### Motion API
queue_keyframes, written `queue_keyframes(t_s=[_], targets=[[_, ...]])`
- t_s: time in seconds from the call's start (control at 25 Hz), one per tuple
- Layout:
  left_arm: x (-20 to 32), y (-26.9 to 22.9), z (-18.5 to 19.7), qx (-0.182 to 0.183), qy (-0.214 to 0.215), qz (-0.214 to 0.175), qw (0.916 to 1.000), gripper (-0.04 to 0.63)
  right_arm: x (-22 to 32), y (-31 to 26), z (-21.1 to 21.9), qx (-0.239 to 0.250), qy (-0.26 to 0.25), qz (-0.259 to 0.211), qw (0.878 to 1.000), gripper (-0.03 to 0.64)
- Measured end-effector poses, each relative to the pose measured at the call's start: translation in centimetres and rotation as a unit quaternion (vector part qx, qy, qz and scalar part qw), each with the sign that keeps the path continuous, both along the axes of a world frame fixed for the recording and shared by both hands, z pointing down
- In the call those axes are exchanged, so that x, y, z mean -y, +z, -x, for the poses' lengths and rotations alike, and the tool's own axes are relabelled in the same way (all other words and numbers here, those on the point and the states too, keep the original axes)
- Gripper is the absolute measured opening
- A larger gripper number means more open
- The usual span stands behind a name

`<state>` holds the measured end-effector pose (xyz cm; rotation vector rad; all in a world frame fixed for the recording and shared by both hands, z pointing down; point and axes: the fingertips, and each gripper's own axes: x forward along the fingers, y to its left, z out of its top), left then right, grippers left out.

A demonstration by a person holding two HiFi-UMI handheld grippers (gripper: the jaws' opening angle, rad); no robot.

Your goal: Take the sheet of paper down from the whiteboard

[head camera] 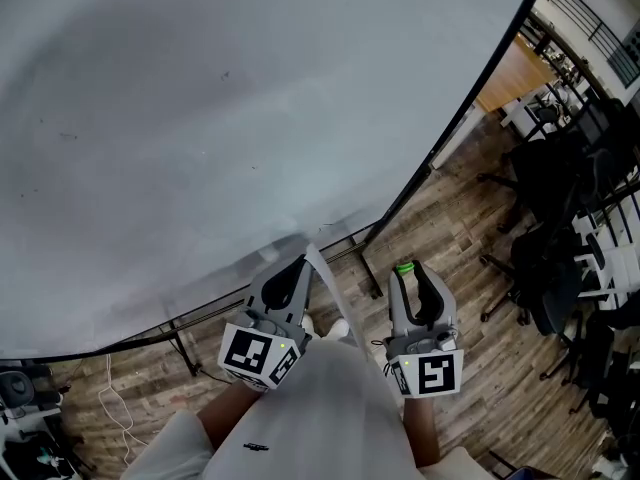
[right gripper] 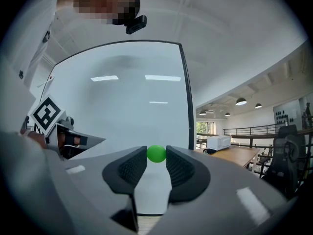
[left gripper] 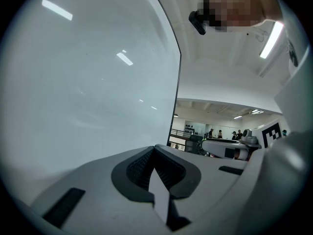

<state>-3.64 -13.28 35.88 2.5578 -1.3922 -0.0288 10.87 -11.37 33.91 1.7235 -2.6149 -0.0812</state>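
On my head view the whiteboard [head camera: 250,118] takes up most of the frame, its grey-white face bare and its dark frame curving down to the right. Below and to the right of it I see the wood-plank floor [head camera: 450,228], with a cluster of dark office chairs [head camera: 555,258] well off to the right and a wooden desk [head camera: 515,73] beyond the board's edge. Both grippers sit low in front of me, just below the board's lower edge and near each other, each with its marker cube turned toward me. The sheet of paper [head camera: 325,288] is in the left gripper [head camera: 300,264]. I see it nearly edge-on as a thin white strip running from the fingers back toward my body, between the two grippers. In the left gripper view the fingers [left gripper: 137,168] are clenched on that sheet, which stands as a thin white sliver in the seam between them, with the board filling the view to the left. The right gripper [head camera: 408,269] has its fingers closed on a small green knob [head camera: 404,267], pinched right at their tips
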Motion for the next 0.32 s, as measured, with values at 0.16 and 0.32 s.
queue_keyframes(t_s=[0.16,0.32], targets=[[0.08,0.21,-0.05,0.000,0.001,0.003,1.0000,0.006,0.00,0.03,-0.05,0.002,0.001,-0.001,1.000,0.133],[0.25,0.29,0.01,0.000,0.001,0.003,1.0000,0.006,0.14,0.08,0.01,0.004,0.000,-0.001,1.000,0.133]])
